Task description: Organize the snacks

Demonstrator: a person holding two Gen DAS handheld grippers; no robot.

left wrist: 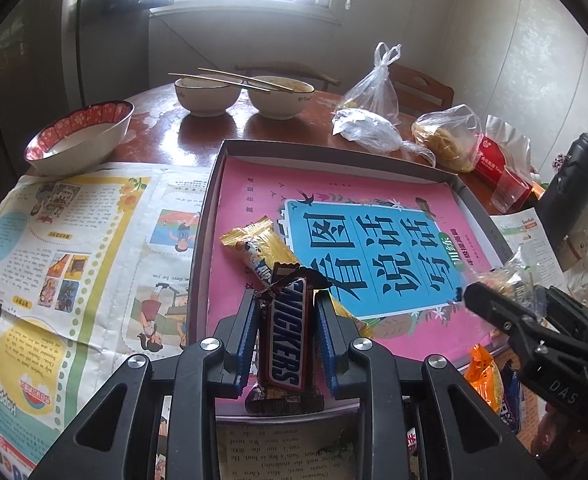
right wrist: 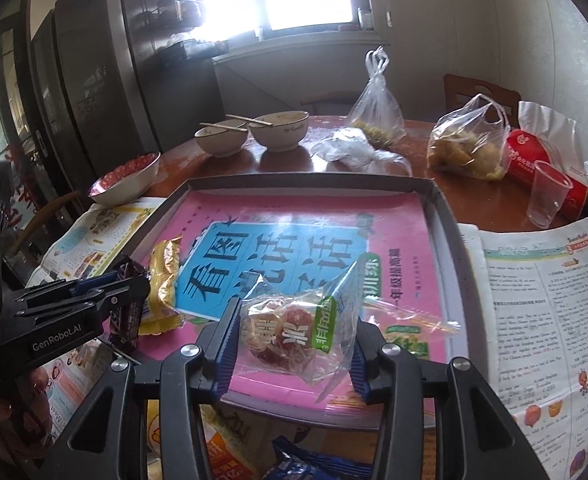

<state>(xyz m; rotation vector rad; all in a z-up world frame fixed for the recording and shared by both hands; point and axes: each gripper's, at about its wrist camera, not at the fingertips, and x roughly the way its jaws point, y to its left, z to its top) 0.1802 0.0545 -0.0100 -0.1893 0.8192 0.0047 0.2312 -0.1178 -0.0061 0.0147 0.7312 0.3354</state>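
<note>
My left gripper (left wrist: 284,312) is clamped on a Snickers bar (left wrist: 284,336), its blue pads pressing the brown wrapper from both sides; the bar stands nearly upright over the near edge of the grey tray (left wrist: 214,184). Just behind the bar, a gold-wrapped snack (left wrist: 254,248) lies flat on the pink book (left wrist: 334,200) that lines the tray floor, and the bar's crimped top overlaps it in my view, so I cannot tell whether they touch.

My right gripper (right wrist: 294,328) holds a clear packet with a green label (right wrist: 290,328), a reddish sweet showing through the film. The pads squeeze the packet from both sides above the pink book, near the tray's front edge.

From the right wrist view I see the left gripper at the left with the dark bar in it, beside the gold snack. More wrapped snacks, orange and blue, lie on the newspaper (left wrist: 74,240) just outside the tray's near side.

Farther back on the desk (left wrist: 286,132) stand a red-rimmed bowl (left wrist: 82,136), two white bowls with chopsticks (left wrist: 242,96), tied plastic bags (left wrist: 370,92), a clear cup (right wrist: 548,196) and a dark flask (left wrist: 574,184)
</note>
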